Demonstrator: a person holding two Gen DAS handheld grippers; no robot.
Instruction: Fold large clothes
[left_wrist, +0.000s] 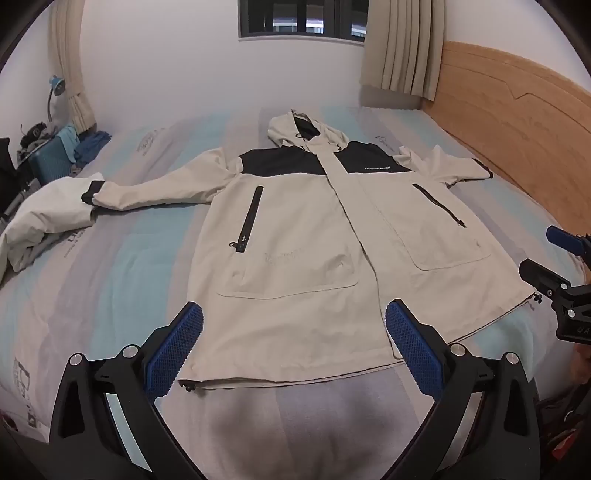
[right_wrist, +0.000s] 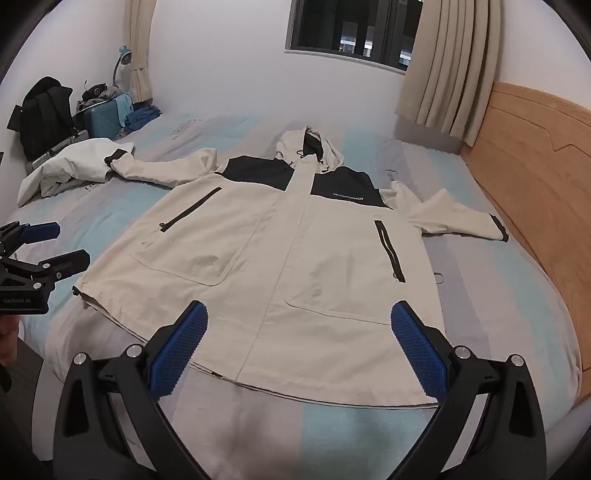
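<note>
In the left wrist view, the cream hooded jacket with black shoulder panels (left_wrist: 295, 236) lay flat, front up and sleeves spread, on the blue-and-grey striped bed sheet (left_wrist: 110, 266), and the left gripper (left_wrist: 293, 347) hovered over the jacket's hem, its 2 blue-padded fingers wide apart and holding nothing. In the right wrist view, the right gripper (right_wrist: 299, 345) hung likewise spread and empty above that hem, the wooden headboard (right_wrist: 535, 177) beyond the jacket's sleeve.
</note>
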